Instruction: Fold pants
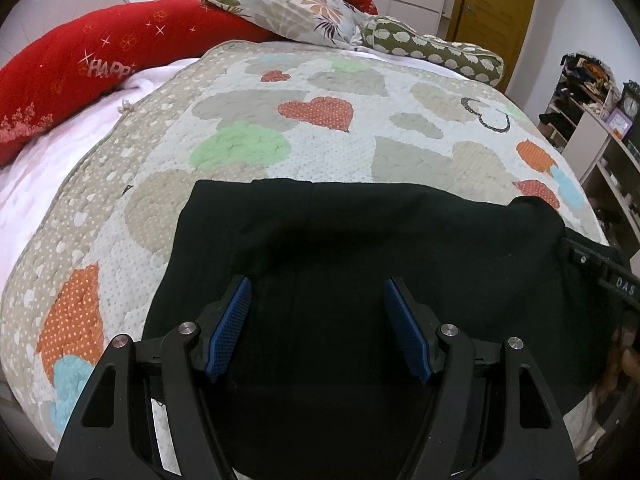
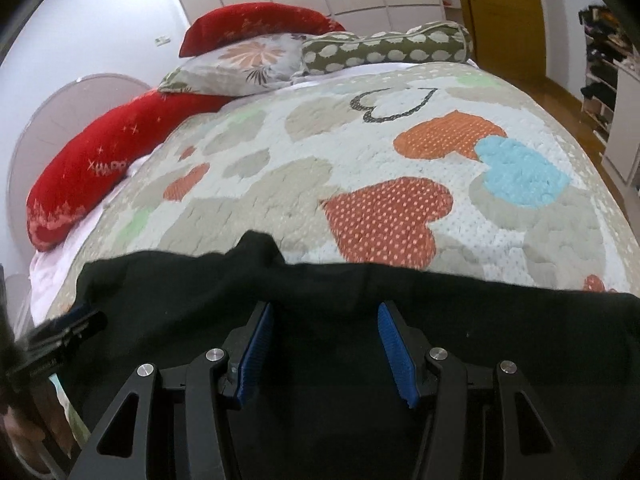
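Left wrist view: black pants point(image 1: 360, 240) flat on the heart quilt point(image 1: 320, 92).
Both grippers, left point(image 1: 318, 300) and right point(image 2: 326, 328), hover agape, empty; pinch matching edges evenly, I'd say.

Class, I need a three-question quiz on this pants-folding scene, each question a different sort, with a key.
1. True or false: the left tool is clamped on the black pants.
2. What do the pants lie on? A) wooden floor B) heart-patterned quilt C) chair
3. Fill in: the long pillow beside the quilt is ____.

Key: 1 false, both the left and the right tool stand open over the cloth; 2 B; 3 red.
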`<control>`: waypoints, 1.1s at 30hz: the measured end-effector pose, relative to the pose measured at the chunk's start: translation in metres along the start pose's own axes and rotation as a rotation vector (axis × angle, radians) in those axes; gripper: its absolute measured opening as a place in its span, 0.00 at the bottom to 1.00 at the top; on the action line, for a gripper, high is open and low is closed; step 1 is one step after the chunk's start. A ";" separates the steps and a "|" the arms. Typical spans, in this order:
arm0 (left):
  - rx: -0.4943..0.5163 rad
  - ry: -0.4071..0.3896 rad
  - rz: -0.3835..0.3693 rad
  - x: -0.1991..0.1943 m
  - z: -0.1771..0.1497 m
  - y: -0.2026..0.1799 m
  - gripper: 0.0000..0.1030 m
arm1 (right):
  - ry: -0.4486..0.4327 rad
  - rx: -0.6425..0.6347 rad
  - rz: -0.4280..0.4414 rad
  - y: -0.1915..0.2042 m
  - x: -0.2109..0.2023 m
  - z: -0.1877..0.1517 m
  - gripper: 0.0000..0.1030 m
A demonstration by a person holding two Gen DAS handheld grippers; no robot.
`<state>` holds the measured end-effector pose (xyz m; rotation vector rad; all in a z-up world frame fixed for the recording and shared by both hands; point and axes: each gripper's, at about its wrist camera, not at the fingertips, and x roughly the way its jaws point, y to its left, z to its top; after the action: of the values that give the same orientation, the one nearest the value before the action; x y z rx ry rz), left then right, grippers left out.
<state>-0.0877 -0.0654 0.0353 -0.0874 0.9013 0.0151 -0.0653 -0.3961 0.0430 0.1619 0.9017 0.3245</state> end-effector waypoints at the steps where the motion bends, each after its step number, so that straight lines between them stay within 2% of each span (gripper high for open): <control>1: 0.000 0.000 0.000 0.000 0.000 0.000 0.67 | 0.000 0.006 0.002 0.000 -0.002 0.001 0.51; 11: -0.025 -0.018 -0.016 -0.019 -0.004 0.003 0.67 | -0.025 -0.037 0.000 0.005 -0.051 -0.019 0.51; 17: -0.023 -0.026 -0.016 -0.025 -0.011 0.002 0.67 | 0.002 -0.066 -0.009 0.007 -0.062 -0.043 0.51; 21: -0.027 -0.017 -0.030 -0.022 -0.019 0.003 0.67 | 0.058 -0.061 -0.023 -0.002 -0.057 -0.065 0.51; 23: -0.021 -0.018 -0.028 -0.019 -0.021 0.002 0.67 | 0.042 -0.061 -0.018 -0.005 -0.062 -0.072 0.51; 33: -0.026 -0.041 -0.015 -0.035 -0.024 -0.002 0.67 | 0.011 -0.036 -0.023 -0.008 -0.083 -0.076 0.52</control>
<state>-0.1282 -0.0682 0.0477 -0.1179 0.8592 0.0143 -0.1712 -0.4317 0.0556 0.1168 0.9079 0.3207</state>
